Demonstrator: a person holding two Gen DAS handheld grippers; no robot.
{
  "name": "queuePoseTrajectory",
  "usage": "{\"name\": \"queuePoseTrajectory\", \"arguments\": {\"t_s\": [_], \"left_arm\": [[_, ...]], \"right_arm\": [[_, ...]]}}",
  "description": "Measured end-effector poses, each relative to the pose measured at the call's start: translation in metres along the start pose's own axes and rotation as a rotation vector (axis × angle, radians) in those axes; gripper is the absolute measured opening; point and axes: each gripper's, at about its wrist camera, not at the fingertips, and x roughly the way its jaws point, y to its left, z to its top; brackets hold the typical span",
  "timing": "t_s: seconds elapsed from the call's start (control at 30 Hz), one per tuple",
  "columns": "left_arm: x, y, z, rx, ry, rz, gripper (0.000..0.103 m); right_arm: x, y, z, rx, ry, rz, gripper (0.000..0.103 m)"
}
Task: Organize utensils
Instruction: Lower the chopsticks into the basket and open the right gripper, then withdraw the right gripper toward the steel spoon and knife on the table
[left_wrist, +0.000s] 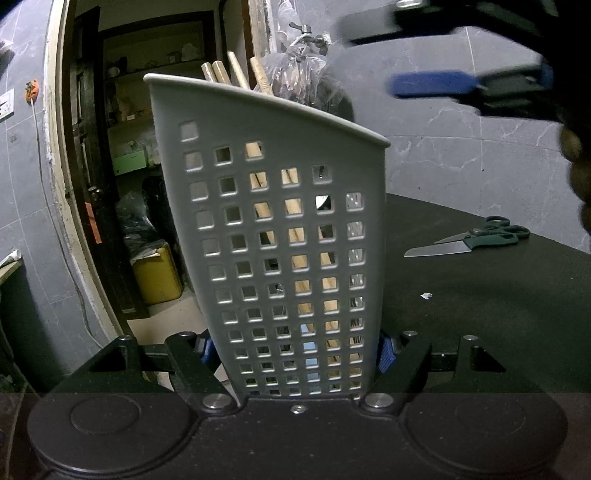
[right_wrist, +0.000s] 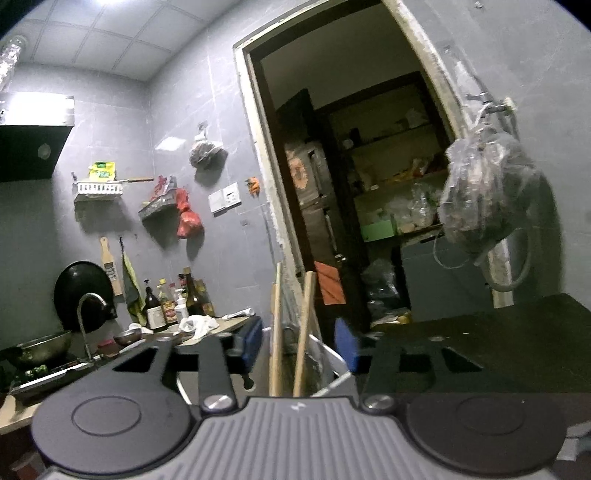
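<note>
A grey perforated utensil holder (left_wrist: 280, 206) stands upright on the dark table (left_wrist: 480, 314), and my left gripper (left_wrist: 295, 350) is shut on its lower sides. Several wooden handles (left_wrist: 236, 74) stick out of its top. My right gripper (left_wrist: 406, 55) hovers above and to the right of the holder's rim, blurred. In the right wrist view the right gripper (right_wrist: 299, 345) is open, with two wooden handles (right_wrist: 306, 332) standing between its blue pads (right_wrist: 251, 343), which do not touch them. The holder's rim (right_wrist: 338, 382) shows just below. A green-handled knife (left_wrist: 439, 249) and scissors (left_wrist: 495, 230) lie on the table at the right.
An open doorway (left_wrist: 147, 147) to a storeroom with shelves and a yellow container (left_wrist: 157, 277) lies behind the holder. A plastic bag (right_wrist: 484, 195) hangs from a tap on the grey tiled wall. A sink, a wok and bottles (right_wrist: 173, 302) stand at the left counter.
</note>
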Motion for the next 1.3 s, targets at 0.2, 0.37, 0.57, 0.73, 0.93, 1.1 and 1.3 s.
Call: {"name": "queuePoseTrajectory", "arguments": {"t_s": [0.2, 0.37, 0.57, 0.73, 0.93, 1.1, 1.3], "left_arm": [[0.0, 0.006, -0.001, -0.002, -0.005, -0.013, 0.076], [0.0, 0.011, -0.002, -0.001, -0.006, -0.03, 0.076], [0.001, 0.012, -0.002, 0.006, -0.004, -0.035, 0.076], [0.0, 0.011, -0.002, 0.001, -0.007, -0.032, 0.076], [0.0, 0.01, -0.003, 0.0, -0.009, -0.03, 0.076], [0.0, 0.01, -0.004, -0.003, -0.011, -0.03, 0.076], [0.0, 0.01, -0.004, -0.002, -0.01, -0.031, 0.076]], "right_arm": [[-0.045, -0.012, -0.011, 0.059, -0.059, -0.131, 0.097], [-0.074, -0.026, -0.036, 0.146, -0.037, -0.284, 0.103], [-0.098, -0.035, -0.072, 0.248, -0.009, -0.418, 0.103], [-0.09, -0.045, -0.083, 0.288, 0.052, -0.494, 0.103], [-0.049, -0.062, -0.072, 0.276, 0.166, -0.596, 0.103], [0.024, -0.086, -0.046, 0.185, 0.311, -0.582, 0.103], [0.126, -0.094, -0.044, -0.032, 0.512, -0.583, 0.103]]}}
